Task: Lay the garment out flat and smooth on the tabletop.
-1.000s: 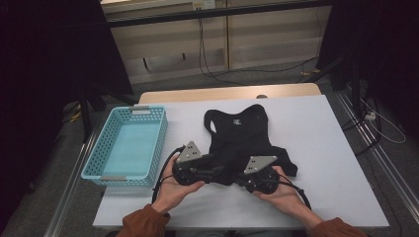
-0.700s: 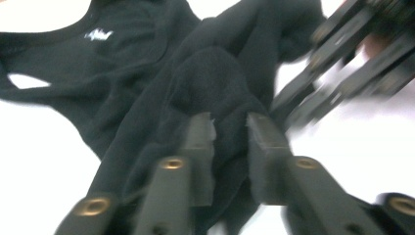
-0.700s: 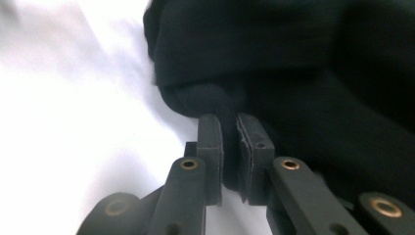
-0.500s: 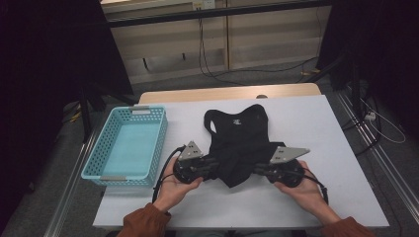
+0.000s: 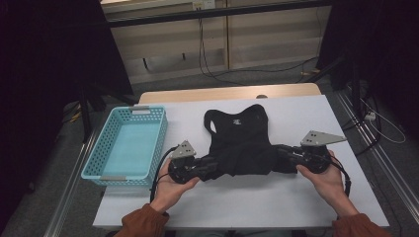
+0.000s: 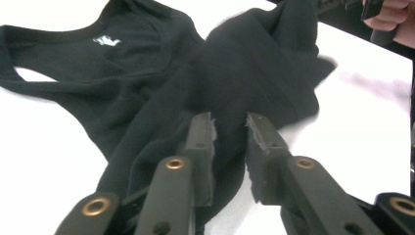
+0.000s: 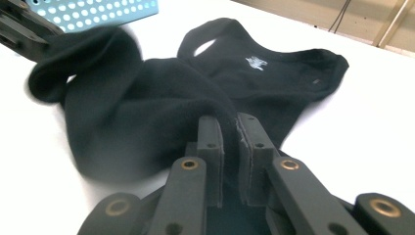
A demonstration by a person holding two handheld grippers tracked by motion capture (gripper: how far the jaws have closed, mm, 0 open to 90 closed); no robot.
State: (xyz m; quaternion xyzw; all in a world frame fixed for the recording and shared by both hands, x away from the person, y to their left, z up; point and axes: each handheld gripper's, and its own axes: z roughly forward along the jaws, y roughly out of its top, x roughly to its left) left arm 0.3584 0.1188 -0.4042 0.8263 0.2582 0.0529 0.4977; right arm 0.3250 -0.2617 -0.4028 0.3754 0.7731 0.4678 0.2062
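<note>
A black sleeveless top [image 5: 237, 132] lies on the white table [image 5: 296, 111], neck end away from me, with a small white logo near the collar. My left gripper [image 5: 211, 166] pinches the lower left part of the hem, jaws pointing right. My right gripper [image 5: 279, 155] pinches the lower right part, jaws pointing left. In the left gripper view the top [image 6: 147, 73] bunches up in front of the left gripper [image 6: 230, 133], with black cloth between the jaws. In the right gripper view the right gripper [image 7: 230, 128] stands nearly closed on a fold of the top [image 7: 274, 73].
A light blue plastic basket [image 5: 99, 163] sits at the table's left edge and shows nothing inside; its perforated wall [image 7: 98, 12] appears in the right gripper view. The person's right hand [image 6: 389, 19] holds the other gripper. Bare table runs along the front and right.
The right gripper has moved to the right with the hem, spreading the lower part of the top wider. The left gripper has stayed almost where it was.
</note>
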